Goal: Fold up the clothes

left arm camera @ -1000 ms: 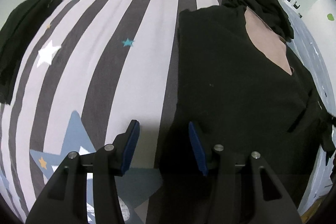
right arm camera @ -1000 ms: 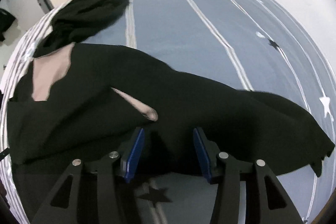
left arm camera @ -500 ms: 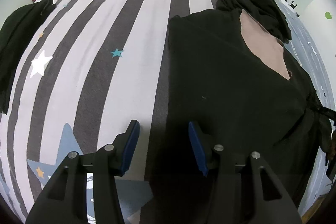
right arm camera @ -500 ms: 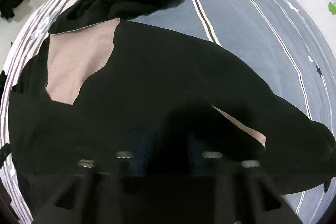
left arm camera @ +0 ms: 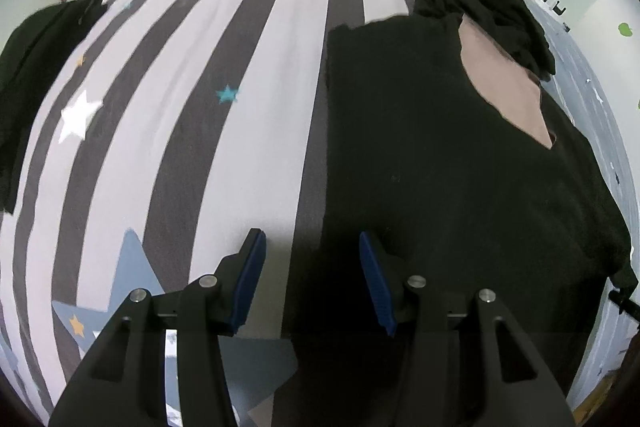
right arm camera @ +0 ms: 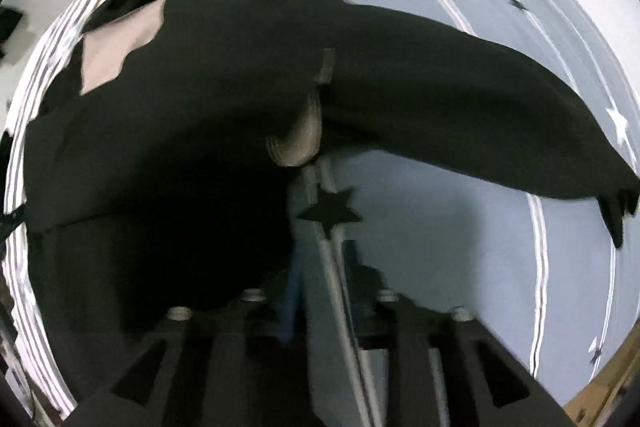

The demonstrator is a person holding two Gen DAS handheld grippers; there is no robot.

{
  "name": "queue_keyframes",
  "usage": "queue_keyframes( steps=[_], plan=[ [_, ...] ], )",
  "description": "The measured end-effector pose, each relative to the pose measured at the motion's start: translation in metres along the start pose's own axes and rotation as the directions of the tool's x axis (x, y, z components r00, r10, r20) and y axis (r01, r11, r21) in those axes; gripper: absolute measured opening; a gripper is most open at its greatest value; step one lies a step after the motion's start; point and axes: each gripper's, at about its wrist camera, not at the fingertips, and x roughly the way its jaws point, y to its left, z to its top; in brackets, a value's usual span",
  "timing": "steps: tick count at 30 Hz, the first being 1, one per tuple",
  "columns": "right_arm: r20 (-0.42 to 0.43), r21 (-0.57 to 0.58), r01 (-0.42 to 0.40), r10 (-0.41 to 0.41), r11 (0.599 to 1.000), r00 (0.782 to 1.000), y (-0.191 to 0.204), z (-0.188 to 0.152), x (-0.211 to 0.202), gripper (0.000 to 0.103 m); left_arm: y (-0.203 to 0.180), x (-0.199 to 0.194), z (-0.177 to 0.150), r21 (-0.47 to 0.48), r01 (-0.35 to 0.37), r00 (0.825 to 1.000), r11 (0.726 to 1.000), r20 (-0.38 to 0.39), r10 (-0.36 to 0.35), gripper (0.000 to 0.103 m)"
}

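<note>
Two claws work over a wide striped, star-printed bed [left arm camera: 168, 131], where the large black garment [left arm camera: 440, 167] lies spread toward three o'clock, likely flattened for folding. Left claw [left arm camera: 312, 279] gapes, straddling its edge; right claw [right arm camera: 320, 291] is too blurred to tell.

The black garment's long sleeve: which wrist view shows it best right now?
The right wrist view: the sleeve stretches across the blue bedding to its cuff at the right edge. The left wrist view shows only the body of the black garment and its pink panel; the sleeve itself is not visible there.
</note>
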Motion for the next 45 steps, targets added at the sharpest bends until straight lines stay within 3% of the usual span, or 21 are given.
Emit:
queue_keyframes(
  steps=[3,7,11,14,17,20,21,22,23,24,27,33,38,40,42,43,45],
  plan=[
    [0.067,0.047,-0.008,0.005,0.999,0.998,-0.008,0.023,0.000,0.045,-0.001,-0.001,0.013,-0.004,0.007,1.000,1.000,0.019,-0.007,0.046],
    [0.130,0.028,-0.012,0.008,1.000,0.991,0.001,0.071,0.009,0.054,-0.008,0.002,0.037,0.020,-0.003,0.999,1.000,0.042,0.002,0.047],
    [0.112,-0.017,0.005,-0.003,1.000,0.994,0.013,0.113,0.034,0.054,-0.015,0.013,0.061,0.046,-0.008,0.999,0.999,0.045,0.006,0.053],
    [0.071,-0.054,-0.013,0.017,0.998,0.997,0.015,0.121,0.048,0.054,-0.019,0.023,0.078,0.058,-0.009,0.999,0.998,0.040,0.007,0.054],
    [0.050,-0.082,-0.028,0.032,0.996,0.998,0.017,0.121,0.052,0.054,-0.023,0.033,0.095,0.070,-0.010,0.999,0.997,0.035,0.008,0.065],
    [0.054,-0.082,-0.052,0.057,0.995,0.997,0.013,0.116,0.051,0.046,-0.026,0.043,0.110,0.081,-0.002,1.000,0.997,0.027,0.000,0.065],
    [0.056,-0.084,-0.060,0.065,0.995,0.996,0.012,0.114,0.050,0.034,-0.027,0.048,0.113,0.087,0.013,1.000,0.996,0.022,-0.015,0.064],
    [0.058,-0.088,-0.065,0.070,0.994,0.996,0.012,0.113,0.049,0.025,-0.029,0.053,0.116,0.099,0.026,0.999,0.995,0.019,-0.028,0.049],
    [0.060,-0.095,-0.067,0.073,0.993,0.996,0.012,0.112,0.048,0.022,-0.031,0.057,0.119,0.110,0.039,0.999,0.993,0.015,-0.041,0.034],
    [0.062,-0.101,-0.069,0.076,0.992,0.995,0.012,0.111,0.047,0.017,-0.033,0.061,0.121,0.120,0.043,0.999,0.992,0.008,-0.044,0.008],
    [0.067,-0.117,-0.070,0.078,0.991,0.995,0.015,0.112,0.046,0.007,-0.034,0.062,0.126,0.132,0.037,0.999,0.991,0.011,-0.039,0.008],
    [0.106,-0.130,-0.081,0.095,0.988,0.990,0.022,0.119,0.031,0.006,-0.014,0.054,0.137,0.123,0.021,0.999,0.992,0.028,-0.025,0.008],
    [0.131,-0.170,-0.064,0.087,0.983,0.987,0.035,0.127,0.026,0.006,-0.002,0.067,0.140,0.077,0.037,0.999,0.996,-0.017,-0.036,0.010],
    [0.102,-0.178,-0.034,0.053,0.983,0.993,0.037,0.128,0.041,0.006,0.009,0.066,0.141,0.000,0.056,0.998,0.998,-0.013,-0.056,0.022],
    [0.076,-0.160,-0.025,0.038,0.987,0.996,0.033,0.126,0.051,0.006,0.023,0.057,0.144,-0.091,0.032,0.999,0.995,0.021,-0.030,0.033],
    [0.073,-0.153,-0.024,0.035,0.988,0.997,0.030,0.125,0.053,0.006,0.029,0.053,0.145,-0.107,0.013,0.999,0.994,0.036,-0.009,0.041],
    [0.083,-0.154,-0.019,0.032,0.988,0.996,0.027,0.124,0.051,0.012,0.040,0.047,0.148,-0.114,-0.012,0.998,0.993,0.053,0.018,0.047]
  ],
)
